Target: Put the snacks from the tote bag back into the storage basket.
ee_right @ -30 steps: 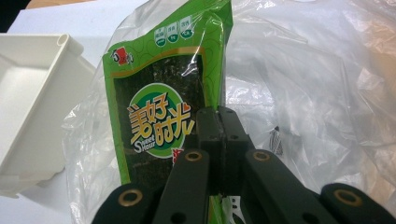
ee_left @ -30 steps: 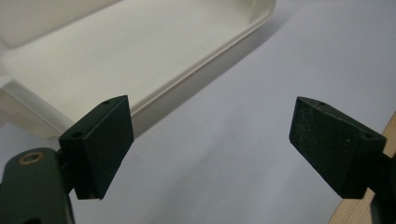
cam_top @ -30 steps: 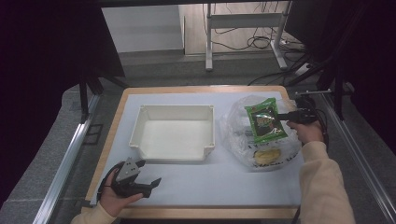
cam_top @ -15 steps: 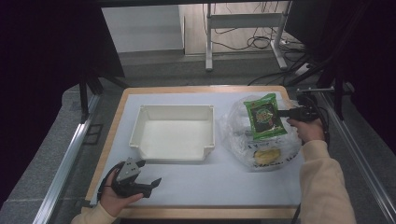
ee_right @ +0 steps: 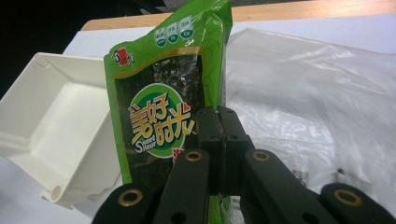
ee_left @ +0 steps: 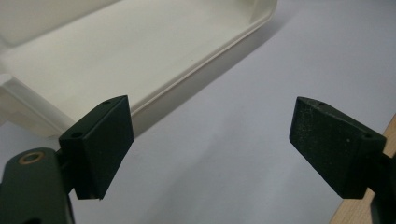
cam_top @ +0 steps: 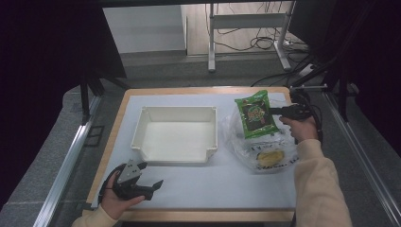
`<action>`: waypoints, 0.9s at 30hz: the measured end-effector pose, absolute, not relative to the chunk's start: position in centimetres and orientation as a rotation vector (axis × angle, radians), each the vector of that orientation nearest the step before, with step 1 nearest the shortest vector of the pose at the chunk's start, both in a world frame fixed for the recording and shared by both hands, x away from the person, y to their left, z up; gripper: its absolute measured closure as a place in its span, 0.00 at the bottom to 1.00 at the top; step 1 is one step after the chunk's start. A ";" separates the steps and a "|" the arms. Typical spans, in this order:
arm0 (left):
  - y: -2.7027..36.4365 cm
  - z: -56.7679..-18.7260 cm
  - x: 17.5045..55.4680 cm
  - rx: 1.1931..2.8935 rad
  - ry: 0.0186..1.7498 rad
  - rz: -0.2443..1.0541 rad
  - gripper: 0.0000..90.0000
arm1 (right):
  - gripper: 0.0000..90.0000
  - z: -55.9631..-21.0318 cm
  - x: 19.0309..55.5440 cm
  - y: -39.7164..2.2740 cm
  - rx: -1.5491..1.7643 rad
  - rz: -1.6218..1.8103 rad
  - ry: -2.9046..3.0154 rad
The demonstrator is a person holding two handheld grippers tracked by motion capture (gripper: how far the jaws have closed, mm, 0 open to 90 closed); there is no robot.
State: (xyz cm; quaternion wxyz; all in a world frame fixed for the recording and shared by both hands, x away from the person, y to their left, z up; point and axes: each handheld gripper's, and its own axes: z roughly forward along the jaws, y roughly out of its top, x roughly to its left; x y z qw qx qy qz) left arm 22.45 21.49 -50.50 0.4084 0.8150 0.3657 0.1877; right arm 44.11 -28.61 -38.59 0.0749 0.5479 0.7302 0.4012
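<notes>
My right gripper (cam_top: pixel 275 111) (ee_right: pixel 218 122) is shut on a green seaweed snack packet (cam_top: pixel 256 115) (ee_right: pixel 159 105), holding it lifted above a clear plastic bag (cam_top: pixel 265 144) (ee_right: pixel 317 88) at the table's right. A yellow item (cam_top: pixel 270 156) lies inside the bag. A white plastic tray (cam_top: pixel 142 126) (ee_right: pixel 42 126) (ee_left: pixel 196 74) sits empty mid-table. My left gripper (cam_top: pixel 150 188) (ee_left: pixel 210 144) rests open near the front left corner, its jaws wide apart over bare white surface, just short of the tray's near wall.
The white table mat (cam_top: pixel 222 184) is edged by a wooden border (cam_top: pixel 189 215). Metal rails (cam_top: pixel 61 175) run along both sides. A frame with cables (cam_top: pixel 246 42) stands beyond the far edge.
The right gripper has lifted the green packet up and slightly toward the far edge, farther out of the bag. The left gripper has stayed put.
</notes>
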 end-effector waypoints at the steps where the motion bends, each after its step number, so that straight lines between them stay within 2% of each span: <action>1: 21.5 -50.5 22.4 2.054 0.922 0.473 0.16 | 1.00 -38.6 44.1 -28.6 1.644 1.204 2.191; 27: 21.6 -50.5 22.3 2.046 0.931 0.476 0.16 | 1.00 -37.3 44.3 -24.9 1.572 1.292 2.211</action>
